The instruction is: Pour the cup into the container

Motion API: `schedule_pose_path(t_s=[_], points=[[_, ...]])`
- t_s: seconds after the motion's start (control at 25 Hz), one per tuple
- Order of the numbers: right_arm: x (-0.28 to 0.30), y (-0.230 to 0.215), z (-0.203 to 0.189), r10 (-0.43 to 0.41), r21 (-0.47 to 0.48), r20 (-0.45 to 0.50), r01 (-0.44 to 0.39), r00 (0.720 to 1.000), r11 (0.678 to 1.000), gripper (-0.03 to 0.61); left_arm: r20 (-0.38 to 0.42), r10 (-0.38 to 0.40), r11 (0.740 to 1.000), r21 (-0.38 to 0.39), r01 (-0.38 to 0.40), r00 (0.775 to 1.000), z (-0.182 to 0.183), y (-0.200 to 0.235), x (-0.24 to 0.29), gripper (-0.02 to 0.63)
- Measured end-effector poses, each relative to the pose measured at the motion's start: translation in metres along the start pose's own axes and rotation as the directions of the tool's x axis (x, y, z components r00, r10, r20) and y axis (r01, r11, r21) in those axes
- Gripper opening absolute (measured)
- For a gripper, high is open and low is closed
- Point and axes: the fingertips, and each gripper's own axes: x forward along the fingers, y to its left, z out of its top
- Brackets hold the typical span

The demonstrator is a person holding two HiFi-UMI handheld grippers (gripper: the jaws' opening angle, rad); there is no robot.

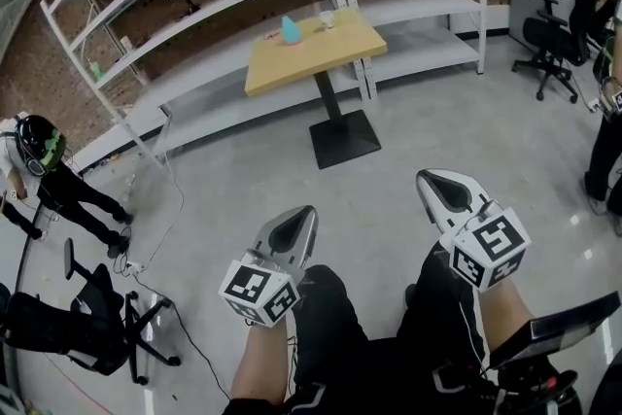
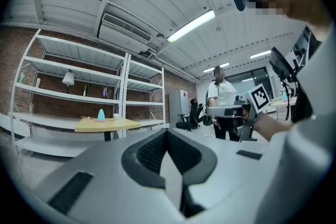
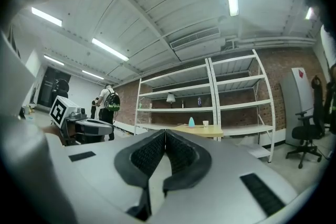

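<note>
Far ahead stands a wooden table (image 1: 321, 53) on a black pedestal. On it are a light blue container (image 1: 291, 29) and a small white cup (image 1: 328, 17). The left gripper view shows the same container (image 2: 101, 115) and cup (image 2: 116, 117), and so does the right gripper view, with the container (image 3: 191, 122) beside the cup (image 3: 205, 124). My left gripper (image 1: 295, 226) and right gripper (image 1: 439, 187) are held level over the floor, well short of the table. Both are shut with nothing between the jaws.
White metal shelving (image 1: 194, 10) lines the brick wall behind the table. A black office chair (image 1: 554, 39) stands at the right and another chair (image 1: 87, 326) with floor cables at the left. A person (image 1: 49, 175) bends at the left; another person (image 2: 223, 105) stands to the right.
</note>
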Motion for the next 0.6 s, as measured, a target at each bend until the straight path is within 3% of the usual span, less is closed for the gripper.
schedule_pose_path(t_s=[0.6], points=[[0.188,-0.111,-0.011,0.050,-0.017,-0.017,-0.050,0.999,0.999,0.002,0.009,0.073,0.995,-0.067,-0.072,0.997,-0.023,0.154,0.152,0.002]])
